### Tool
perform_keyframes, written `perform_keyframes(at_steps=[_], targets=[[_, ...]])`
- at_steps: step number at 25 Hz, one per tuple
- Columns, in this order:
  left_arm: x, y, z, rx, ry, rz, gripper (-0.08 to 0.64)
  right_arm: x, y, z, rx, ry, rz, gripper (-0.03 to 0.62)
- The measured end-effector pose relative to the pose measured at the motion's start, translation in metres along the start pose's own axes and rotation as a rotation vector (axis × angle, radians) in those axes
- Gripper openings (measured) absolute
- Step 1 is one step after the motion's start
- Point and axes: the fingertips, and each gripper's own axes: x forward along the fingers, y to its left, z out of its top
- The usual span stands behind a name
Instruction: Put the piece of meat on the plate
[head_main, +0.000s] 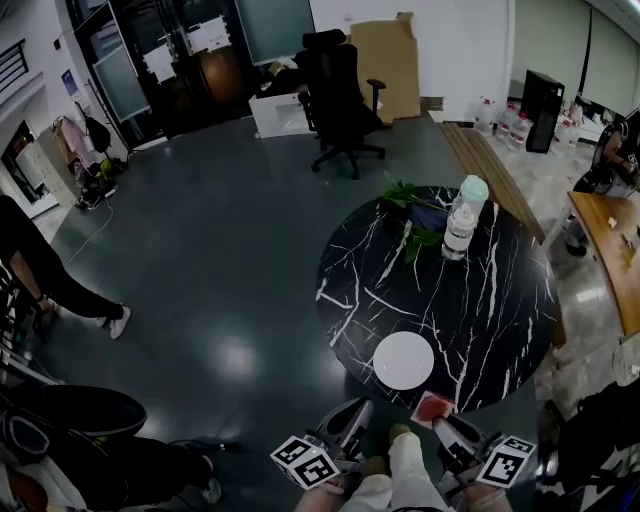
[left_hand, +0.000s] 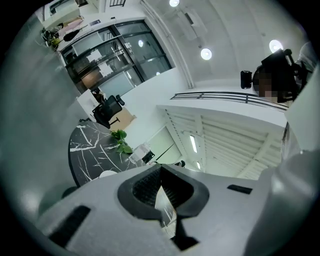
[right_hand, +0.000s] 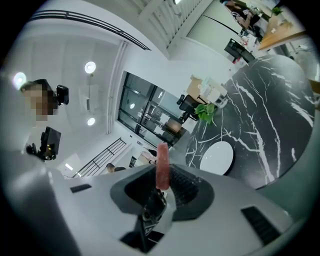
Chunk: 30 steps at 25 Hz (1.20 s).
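A white plate (head_main: 403, 360) lies near the front edge of a round black marble table (head_main: 480, 300). Just right of the plate, over the table's rim, hangs a thin red piece of meat (head_main: 432, 408), with my right gripper (head_main: 442, 422) shut on it. The right gripper view shows the meat (right_hand: 162, 162) standing up between the pads of that gripper (right_hand: 162, 182), and the plate (right_hand: 216, 156) ahead. My left gripper (head_main: 352, 414) hovers off the table's front edge, left of the meat. Its jaws meet at the tips (left_hand: 161, 175) with nothing between them. The plate (left_hand: 107, 173) peeks over them.
On the far side of the table stand a clear bottle (head_main: 459, 230), a mint-lidded container (head_main: 472, 190) and green leaves (head_main: 405, 195). A black office chair (head_main: 340, 100) stands beyond, a wooden bench (head_main: 495, 170) and desk (head_main: 610, 240) to the right. A person (head_main: 30, 260) is at the left.
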Motion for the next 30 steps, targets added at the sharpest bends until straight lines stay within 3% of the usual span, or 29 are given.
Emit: perform_keyframes(at_steps=[6, 15, 25, 27, 30], targets=[[0.02, 0.037, 0.0, 0.003, -0.014, 0.054, 0.009, 0.038, -0.038, 0.005, 0.011, 0.095, -0.004, 0.083], [0.053, 0.062, 0.0, -0.007, -0.049, 0.102, 0.009, 0.078, -0.082, 0.0, -0.066, 0.294, -0.033, 0.083], [0.069, 0.085, -0.002, -0.005, -0.053, 0.136, 0.009, 0.117, -0.108, 0.004, -0.04, 0.357, -0.055, 0.083], [0.068, 0.092, -0.004, -0.005, -0.053, 0.145, 0.009, 0.124, -0.115, -0.002, -0.068, 0.404, -0.08, 0.083], [0.067, 0.1, -0.001, -0.006, -0.057, 0.157, 0.009, 0.134, -0.127, -0.009, -0.189, 0.49, -0.12, 0.083]])
